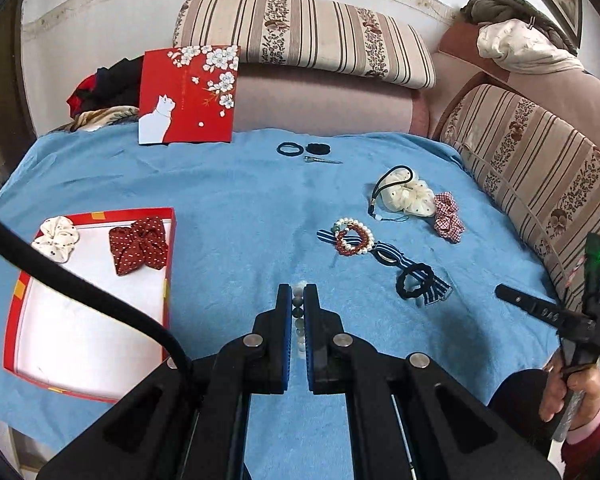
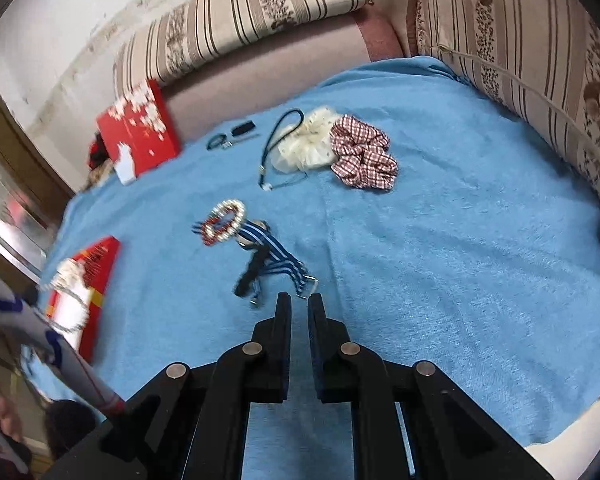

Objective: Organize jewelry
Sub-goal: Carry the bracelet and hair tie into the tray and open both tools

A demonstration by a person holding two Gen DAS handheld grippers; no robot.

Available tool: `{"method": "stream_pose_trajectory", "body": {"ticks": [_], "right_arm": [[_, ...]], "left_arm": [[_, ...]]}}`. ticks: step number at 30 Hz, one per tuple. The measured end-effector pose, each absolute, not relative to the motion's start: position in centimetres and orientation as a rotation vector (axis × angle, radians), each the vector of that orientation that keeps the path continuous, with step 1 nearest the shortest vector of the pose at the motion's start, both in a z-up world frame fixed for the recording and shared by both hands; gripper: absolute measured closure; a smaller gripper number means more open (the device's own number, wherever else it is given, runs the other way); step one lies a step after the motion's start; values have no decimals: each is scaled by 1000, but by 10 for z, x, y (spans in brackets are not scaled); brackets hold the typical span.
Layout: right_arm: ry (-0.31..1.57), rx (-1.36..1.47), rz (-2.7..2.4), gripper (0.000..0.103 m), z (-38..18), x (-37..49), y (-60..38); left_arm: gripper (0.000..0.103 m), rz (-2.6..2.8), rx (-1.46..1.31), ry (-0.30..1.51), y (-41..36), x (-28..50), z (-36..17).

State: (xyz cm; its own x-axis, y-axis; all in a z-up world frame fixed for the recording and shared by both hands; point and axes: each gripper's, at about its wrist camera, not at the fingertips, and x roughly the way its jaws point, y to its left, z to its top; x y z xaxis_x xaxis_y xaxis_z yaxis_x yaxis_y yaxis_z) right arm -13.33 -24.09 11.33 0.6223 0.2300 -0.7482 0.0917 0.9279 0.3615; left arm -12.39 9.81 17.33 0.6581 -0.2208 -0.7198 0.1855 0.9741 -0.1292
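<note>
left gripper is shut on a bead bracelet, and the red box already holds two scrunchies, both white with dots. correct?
One detail is off. The left gripper is shut on the bead bracelet, and the red box does hold two scrunchies, but only one is white with dots. The other scrunchie is red with white dots. The left wrist view shows this.

A sofa corner under a blue blanket

Striped, flower-patterned cushions [image 1: 304, 36] line the pinkish sofa [image 1: 324, 100]; the blue blanket [image 1: 236, 200] covers its seat, below a pale wall [image 1: 100, 12].
</note>
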Motion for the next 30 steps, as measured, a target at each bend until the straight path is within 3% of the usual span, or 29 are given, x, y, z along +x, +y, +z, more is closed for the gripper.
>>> {"method": "stream_pose_trajectory", "body": {"ticks": [12, 13, 16, 23, 24, 26, 30], "right_arm": [[910, 416, 155, 93, 109, -121, -233], [915, 425, 166, 91, 106, -118, -231], [916, 441, 177, 57, 98, -104, -224], [978, 356, 176, 57, 77, -50, -195], [991, 333, 170, 57, 72, -45, -192], [1030, 270, 150, 96, 62, -36, -185], [1015, 266, 166, 96, 73, -43, -184]], "left_arm": [[98, -192, -79, 821, 121, -126, 176], [98, -189, -82, 825, 122, -126, 174], [98, -184, -92, 837, 126, -125, 171], [98, -182, -110, 852, 131, -121, 165], [98, -180, -113, 854, 132, -120, 165], [98, -176, -118, 858, 136, -119, 163], [98, -172, -136, 862, 145, -117, 159]]}}
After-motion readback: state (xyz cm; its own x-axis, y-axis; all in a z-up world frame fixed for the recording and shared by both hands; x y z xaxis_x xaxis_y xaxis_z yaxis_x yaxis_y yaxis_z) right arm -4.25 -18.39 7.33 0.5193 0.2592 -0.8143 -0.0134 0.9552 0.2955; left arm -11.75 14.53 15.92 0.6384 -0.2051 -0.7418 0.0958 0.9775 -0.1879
